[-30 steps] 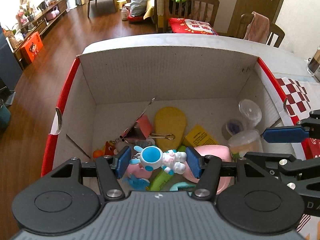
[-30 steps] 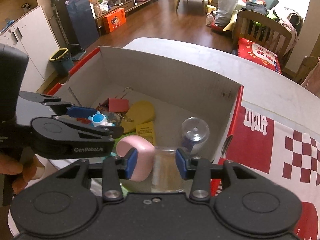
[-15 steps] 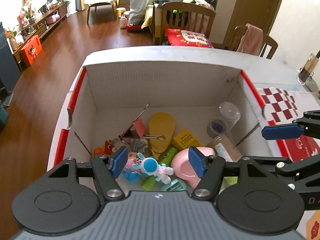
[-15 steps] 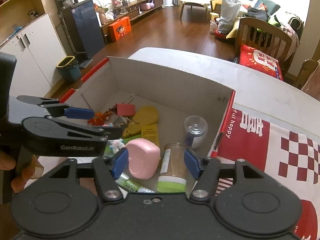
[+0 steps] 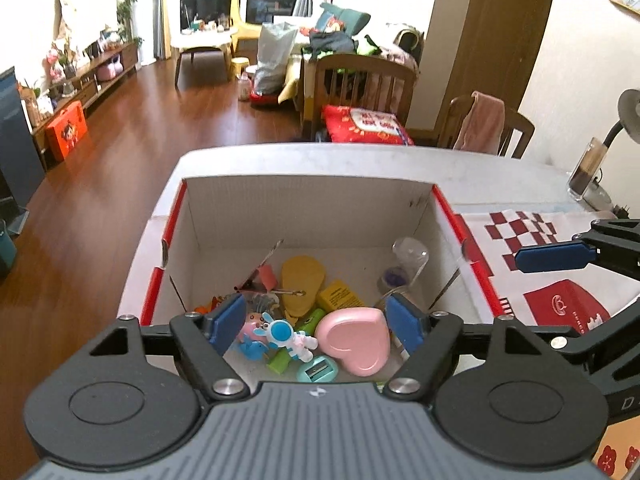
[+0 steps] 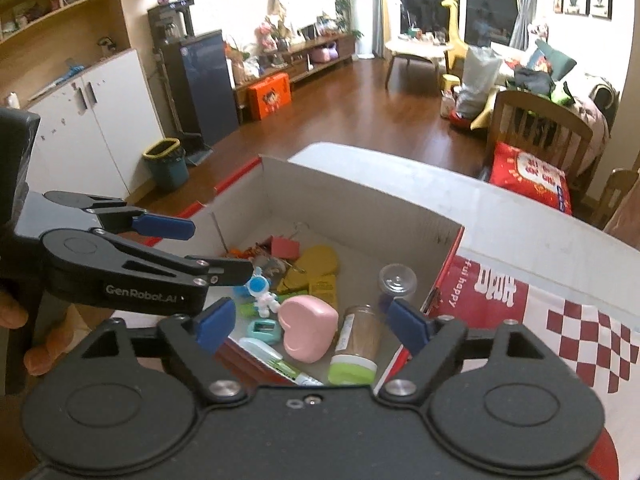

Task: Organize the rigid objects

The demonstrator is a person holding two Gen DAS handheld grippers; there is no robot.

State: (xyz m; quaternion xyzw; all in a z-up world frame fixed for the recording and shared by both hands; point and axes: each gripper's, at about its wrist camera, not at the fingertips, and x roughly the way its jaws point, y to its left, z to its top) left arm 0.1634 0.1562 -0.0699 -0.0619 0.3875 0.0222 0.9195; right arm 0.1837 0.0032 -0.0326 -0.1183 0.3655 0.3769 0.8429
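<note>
Two grippers hover above the white cardboard box, left gripper and right gripper opening, nothing between their fingers. Inside lie a pink heart-shaped case and green-lidded clear jar. "GenRobot.AI" marks the left gripper.

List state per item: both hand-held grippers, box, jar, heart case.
Left hand-held gripper: jaws opening, nothing between.
Right hand-held gripper: jaws opening, nothing between.
White cardboard box: open-topped.
Green-lidded clear jar: capped, lying down.
Pink heart-shaped plastic case: closed.
</note>
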